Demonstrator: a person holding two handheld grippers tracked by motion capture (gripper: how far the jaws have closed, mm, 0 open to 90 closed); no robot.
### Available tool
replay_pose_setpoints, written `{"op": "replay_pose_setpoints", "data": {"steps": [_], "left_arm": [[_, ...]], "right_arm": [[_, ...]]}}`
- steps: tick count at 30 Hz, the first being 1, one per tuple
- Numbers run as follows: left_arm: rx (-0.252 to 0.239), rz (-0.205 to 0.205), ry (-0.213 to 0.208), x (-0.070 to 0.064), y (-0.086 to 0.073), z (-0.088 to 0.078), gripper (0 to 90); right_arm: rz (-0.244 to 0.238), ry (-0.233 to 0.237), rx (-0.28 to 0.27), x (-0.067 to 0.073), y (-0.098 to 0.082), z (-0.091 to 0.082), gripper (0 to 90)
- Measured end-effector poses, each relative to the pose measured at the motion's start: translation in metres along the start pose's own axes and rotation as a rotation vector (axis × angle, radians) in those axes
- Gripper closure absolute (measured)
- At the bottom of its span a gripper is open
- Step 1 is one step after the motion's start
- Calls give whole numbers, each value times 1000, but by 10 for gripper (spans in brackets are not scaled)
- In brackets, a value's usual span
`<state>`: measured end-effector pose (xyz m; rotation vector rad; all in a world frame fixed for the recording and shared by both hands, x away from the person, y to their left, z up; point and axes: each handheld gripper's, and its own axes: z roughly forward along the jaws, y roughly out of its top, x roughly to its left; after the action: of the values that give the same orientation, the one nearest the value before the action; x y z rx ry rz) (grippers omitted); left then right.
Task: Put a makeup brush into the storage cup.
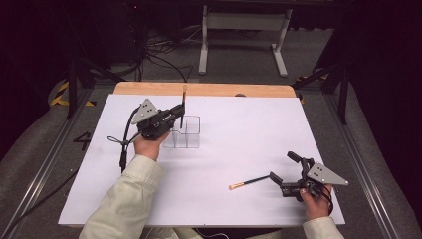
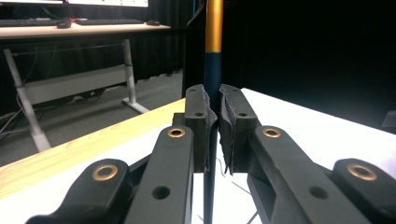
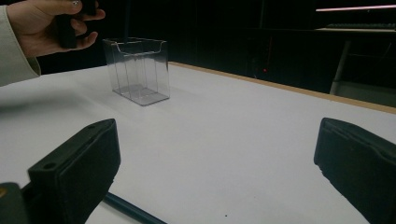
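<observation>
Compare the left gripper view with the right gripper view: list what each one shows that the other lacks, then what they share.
Left gripper view alone: the left gripper shut on an upright dark-blue brush handle with a gold band, and a white-framed desk with keyboards behind.

Right gripper view alone: the right gripper with jaws wide apart and nothing between them, a clear plastic compartment box, a hand in a pale sleeve beside it, and a second dark brush handle lying flat by the near jaw.

Both: the white table top with its wooden edge and a dark room.
</observation>
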<state>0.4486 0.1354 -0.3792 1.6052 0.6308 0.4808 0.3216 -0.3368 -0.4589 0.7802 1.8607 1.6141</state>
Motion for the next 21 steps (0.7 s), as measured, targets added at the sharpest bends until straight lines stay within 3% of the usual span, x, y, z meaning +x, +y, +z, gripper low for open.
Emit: {"op": "replay_pose_setpoints", "data": {"steps": [12, 21], "left_arm": [[55, -32, 12, 7, -9, 1, 823], [109, -33, 28, 8, -12, 1, 823]], "right_arm": [[4, 1, 1, 0, 0, 0, 9], [5, 4, 4, 0, 0, 1, 9]]}}
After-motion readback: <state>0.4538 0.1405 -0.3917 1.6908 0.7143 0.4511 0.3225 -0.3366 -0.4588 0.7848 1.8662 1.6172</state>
